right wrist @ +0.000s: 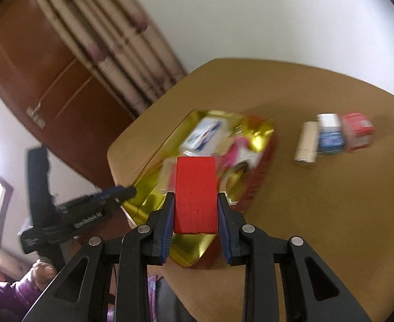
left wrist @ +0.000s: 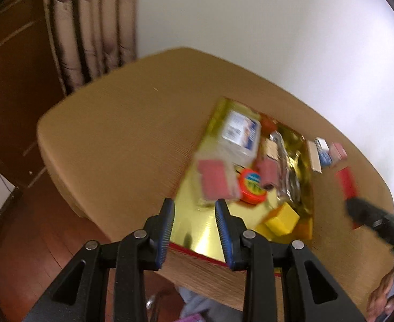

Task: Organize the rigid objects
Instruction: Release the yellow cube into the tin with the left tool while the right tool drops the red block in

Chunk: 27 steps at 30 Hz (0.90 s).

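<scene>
Carrying block to the sorted row: table (right wrist: 317, 214) first, then gold tray (right wrist: 154, 193) w/ mixed items, then row of three small boxes (right wrist: 331, 136) on bare top. Right gripper (right wrist: 196, 209) pinches red block (right wrist: 195, 187) firmly. Left gripper (left wrist: 194, 230) spread, empty, over tray's near edge. Set block flush beside row; don't nudge boxes.

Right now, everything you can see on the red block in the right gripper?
The red block is a plain, matte rectangular piece, painted wood by its look, with faint grain near its lower end. The right gripper is shut on it, blue pads against both long sides, its length pointing away from the camera. It hangs above the gold tray, touching nothing else.
</scene>
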### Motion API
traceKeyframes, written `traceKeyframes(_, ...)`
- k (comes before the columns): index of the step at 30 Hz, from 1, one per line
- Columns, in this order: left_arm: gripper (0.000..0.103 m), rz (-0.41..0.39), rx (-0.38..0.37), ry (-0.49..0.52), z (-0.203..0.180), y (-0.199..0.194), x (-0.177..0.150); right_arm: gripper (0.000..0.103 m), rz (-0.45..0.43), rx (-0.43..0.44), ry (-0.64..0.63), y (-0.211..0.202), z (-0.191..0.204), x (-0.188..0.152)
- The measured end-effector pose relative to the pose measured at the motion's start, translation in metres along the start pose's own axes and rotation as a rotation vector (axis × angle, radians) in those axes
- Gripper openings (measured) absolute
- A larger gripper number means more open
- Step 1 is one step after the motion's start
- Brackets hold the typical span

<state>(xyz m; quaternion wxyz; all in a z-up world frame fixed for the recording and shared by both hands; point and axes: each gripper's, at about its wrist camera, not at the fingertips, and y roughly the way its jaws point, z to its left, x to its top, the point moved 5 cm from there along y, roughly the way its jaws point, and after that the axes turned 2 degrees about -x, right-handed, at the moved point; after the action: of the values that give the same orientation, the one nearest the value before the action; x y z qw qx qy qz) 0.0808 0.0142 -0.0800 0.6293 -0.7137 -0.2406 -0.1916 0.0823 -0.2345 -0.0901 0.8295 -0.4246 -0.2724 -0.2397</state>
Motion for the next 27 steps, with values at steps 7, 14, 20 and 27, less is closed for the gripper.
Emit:
traceKeyframes(7, 0.034, -0.052, 0.042, -0.041, 0.033, -0.005, 0.000, 0.027, 0.094, -0.052, -0.061, 0.062, 0.023, -0.010)
traceKeyframes(14, 0.034, -0.002, -0.031, -0.128, 0.050, 0.005, -0.003, 0.027, 0.131, -0.107, -0.060, 0.092, 0.024, -0.014)
traceKeyframes(20, 0.034, -0.022, -0.010, -0.065, 0.038, 0.000, -0.005, 0.028, 0.127, -0.121, -0.069, 0.095, 0.027, -0.016)
traceKeyframes(27, 0.035, -0.019, 0.002, 0.001, 0.023, 0.002, -0.009, 0.030, -0.061, -0.089, 0.015, 0.036, 0.000, -0.017)
